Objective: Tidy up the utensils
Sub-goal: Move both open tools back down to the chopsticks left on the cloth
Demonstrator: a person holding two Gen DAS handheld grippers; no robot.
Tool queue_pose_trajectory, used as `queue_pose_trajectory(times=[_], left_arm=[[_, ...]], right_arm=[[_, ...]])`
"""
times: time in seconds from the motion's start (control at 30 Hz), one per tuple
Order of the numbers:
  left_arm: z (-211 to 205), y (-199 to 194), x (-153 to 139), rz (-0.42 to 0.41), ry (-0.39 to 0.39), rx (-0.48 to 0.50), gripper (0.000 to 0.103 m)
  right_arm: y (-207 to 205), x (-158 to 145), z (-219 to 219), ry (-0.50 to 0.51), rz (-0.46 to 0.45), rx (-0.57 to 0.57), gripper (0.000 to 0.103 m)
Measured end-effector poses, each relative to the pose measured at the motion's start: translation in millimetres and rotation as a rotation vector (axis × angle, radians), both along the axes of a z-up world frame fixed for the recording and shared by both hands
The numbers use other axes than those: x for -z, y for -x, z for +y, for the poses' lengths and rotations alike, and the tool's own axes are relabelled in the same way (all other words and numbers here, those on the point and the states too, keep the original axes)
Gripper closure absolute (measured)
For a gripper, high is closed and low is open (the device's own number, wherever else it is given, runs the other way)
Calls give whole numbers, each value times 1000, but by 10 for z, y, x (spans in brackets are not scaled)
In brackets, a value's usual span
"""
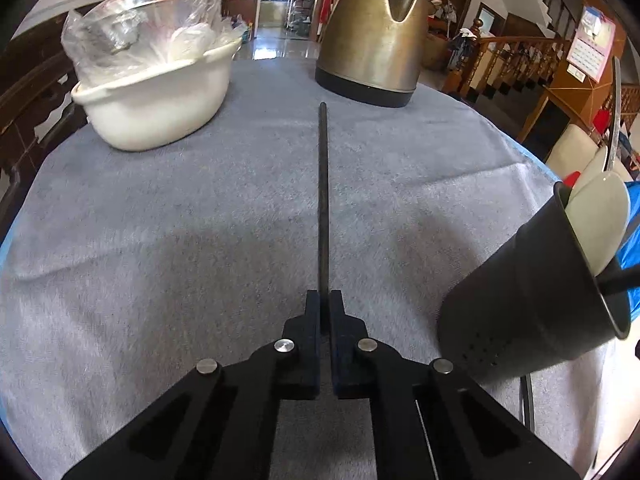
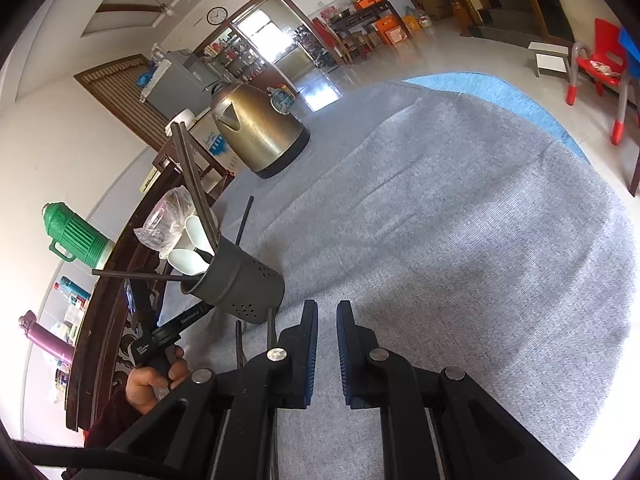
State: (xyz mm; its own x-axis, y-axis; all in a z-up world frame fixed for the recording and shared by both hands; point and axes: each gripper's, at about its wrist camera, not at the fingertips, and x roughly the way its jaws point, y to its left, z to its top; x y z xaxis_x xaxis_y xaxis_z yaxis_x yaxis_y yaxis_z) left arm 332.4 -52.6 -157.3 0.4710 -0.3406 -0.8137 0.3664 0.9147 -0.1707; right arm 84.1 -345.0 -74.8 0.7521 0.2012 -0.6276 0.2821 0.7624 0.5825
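Observation:
A single black chopstick [image 1: 323,184] lies on the grey cloth [image 1: 160,240], pointing away toward the kettle. My left gripper [image 1: 324,296] is shut on its near end. To the right stands a black perforated utensil holder [image 1: 532,292] with white spoons [image 1: 596,216] in it. The right wrist view shows the same holder [image 2: 236,284] with dark chopsticks [image 2: 192,184] and spoons [image 2: 188,260] sticking out, and the lone chopstick [image 2: 245,216] behind it. My right gripper [image 2: 327,308] hovers over bare cloth right of the holder, its jaws nearly together with nothing between them.
A brass-coloured kettle [image 1: 372,36] stands at the far edge of the table. A white basin [image 1: 160,92] holding plastic-wrapped items sits at the far left. The table edge curves close on the right. A hand [image 2: 152,380] grips the left tool's handle.

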Motion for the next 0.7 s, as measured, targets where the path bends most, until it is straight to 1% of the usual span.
queue_pose_trajectory(times=[0.17,0.27,0.33,0.37,0.43,0.5,0.6,0.63,0.67,0.7], left_arm=[[148,193,-40,30,-37,20,99],[316,442,-96,46,-31,31,99],[452,749,-143,44,-33,46,99],[507,866,-153,49,-23,46,99],[643,1188,-159,81,10,48,99],[735,1506,-141,108,21,50,99],[787,1872,-101,178,63,99,98],[777,1942,-123,183,56,126,85],[769,1948,-161,170,40,136,74],[771,1935,-213,144,31,134,52]], right_arm=[[25,-55,17,8,-15,5,92],[28,-73,47,3,-21,-1,92],[34,-79,74,2,-25,-8,92],[35,-88,99,3,-28,-14,92],[34,-105,143,7,-32,-26,92],[28,-115,197,5,-36,-38,92],[2,-113,285,1,-34,-59,92],[-9,-112,333,1,-31,-72,92],[-13,-113,362,2,-30,-79,92],[-19,-114,406,2,-27,-92,92]])
